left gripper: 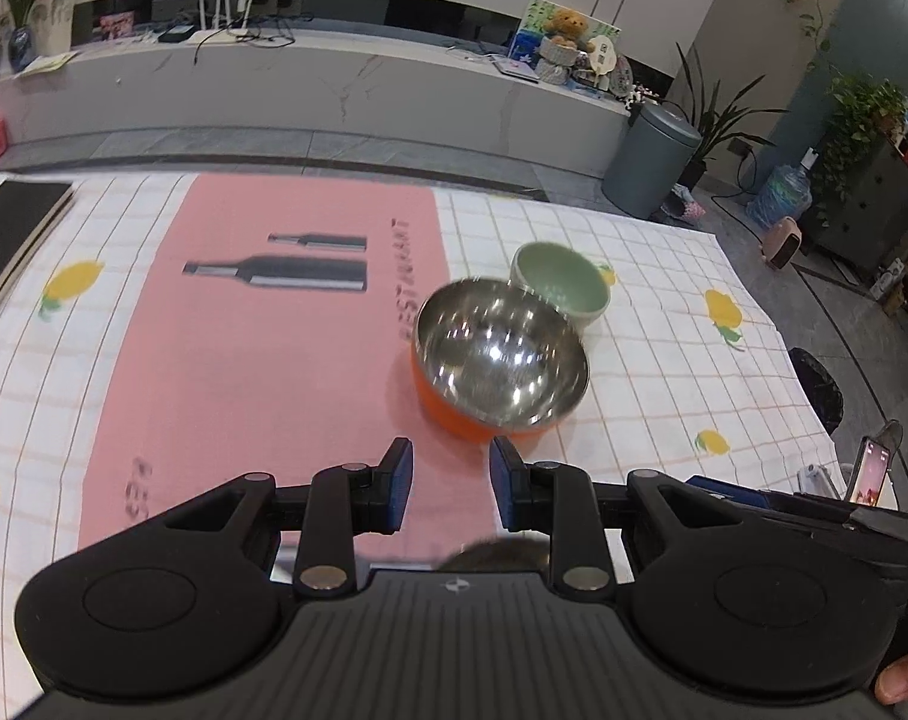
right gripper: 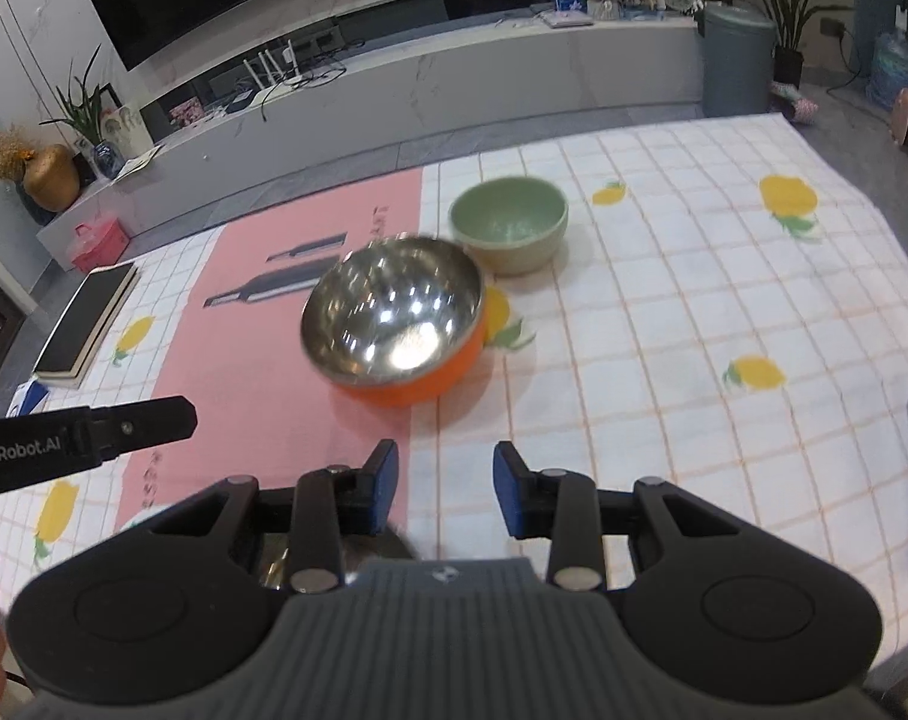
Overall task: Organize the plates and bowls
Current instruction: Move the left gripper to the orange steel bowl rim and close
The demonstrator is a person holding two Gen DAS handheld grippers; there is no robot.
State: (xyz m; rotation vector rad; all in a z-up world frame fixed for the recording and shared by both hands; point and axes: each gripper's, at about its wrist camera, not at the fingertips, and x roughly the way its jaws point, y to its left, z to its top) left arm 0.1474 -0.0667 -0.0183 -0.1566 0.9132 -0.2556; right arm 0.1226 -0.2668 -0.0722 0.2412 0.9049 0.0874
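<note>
Both tongs gape empty — left gripper, right gripper — above the orange bowl (steel-lined).

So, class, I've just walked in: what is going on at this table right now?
A person holds a two-finger gripper in each hand over a checked tablecloth. Both the left gripper and the right gripper are open and hold nothing. Ahead of them an orange bowl with a steel inside sits partly on the pink placemat, with a green bowl just behind it. Neither bowl is being touched, and they are not stacked.
</note>
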